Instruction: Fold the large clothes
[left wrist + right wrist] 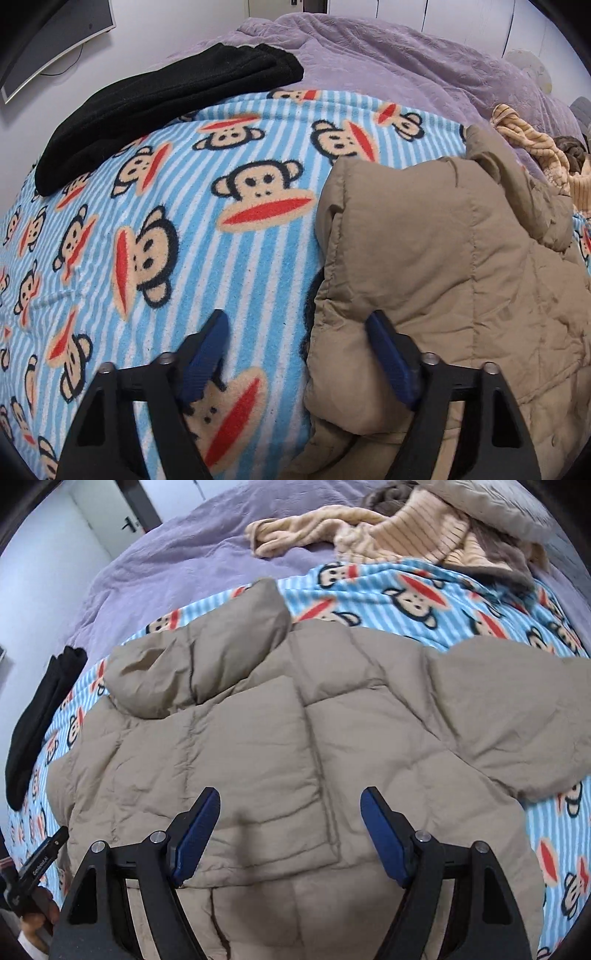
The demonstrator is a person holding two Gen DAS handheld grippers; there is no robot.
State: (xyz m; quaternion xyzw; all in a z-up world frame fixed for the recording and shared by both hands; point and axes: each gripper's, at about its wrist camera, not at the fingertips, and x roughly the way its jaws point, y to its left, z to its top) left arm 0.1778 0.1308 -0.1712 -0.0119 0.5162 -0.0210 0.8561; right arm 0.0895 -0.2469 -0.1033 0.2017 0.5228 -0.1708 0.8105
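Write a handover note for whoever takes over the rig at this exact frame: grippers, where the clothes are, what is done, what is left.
Left gripper: open, empty, at the left edge of the tan puffer jacket.
Right gripper: open, empty, above the jacket's body.
The jacket lies on the monkey-print blanket. One sleeve looks folded in over the body; the other sleeve is spread out to the right.
A folded black garment sits at the blanket's far left, apparently finished.
A crumpled striped beige garment waits at the far side, unfolded.
Left: bring in the spread sleeve, fold the jacket, then the beige piece.
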